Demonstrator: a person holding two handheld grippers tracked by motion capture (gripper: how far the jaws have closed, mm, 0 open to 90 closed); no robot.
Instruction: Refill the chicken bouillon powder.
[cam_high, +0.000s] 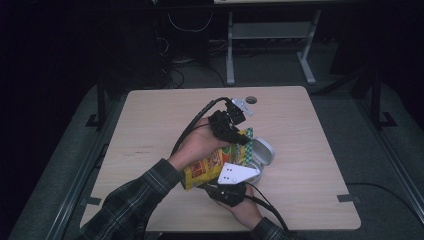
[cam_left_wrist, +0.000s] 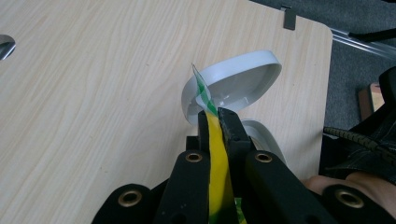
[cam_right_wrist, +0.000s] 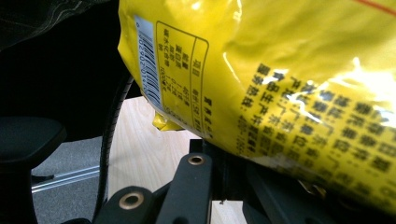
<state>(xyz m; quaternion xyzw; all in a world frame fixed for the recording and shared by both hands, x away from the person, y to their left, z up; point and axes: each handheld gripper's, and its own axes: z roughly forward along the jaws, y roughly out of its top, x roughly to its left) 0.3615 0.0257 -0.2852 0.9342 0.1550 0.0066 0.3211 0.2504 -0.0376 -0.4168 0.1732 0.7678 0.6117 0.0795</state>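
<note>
High view: a yellow snack bag (cam_high: 212, 167) is held above the wooden table (cam_high: 150, 125), slanting from lower left to upper right between both hands. The left gripper (cam_high: 243, 138) is clamped on the bag's upper, green-trimmed end. The right gripper (cam_high: 227, 192) sits at the bag's lower end under its grey plate; the bag hides its jaws here. A white lidded container (cam_high: 262, 152) stands open just right of the bag, close against it. Bare tabletop lies to the left and far right; the near edge is close behind the right hand.

Left gripper view: the jaws are closed tight on the bag's thin yellow edge (cam_left_wrist: 215, 154). The container's raised lid (cam_left_wrist: 233, 86) stands directly ahead of the tips. Open wood spreads left; the table's corner lies upper right.

Right gripper view: the bag (cam_right_wrist: 280, 84) crowds the frame, printed back facing the camera; its bulk covers the jaw tips, which are fully closed.
</note>
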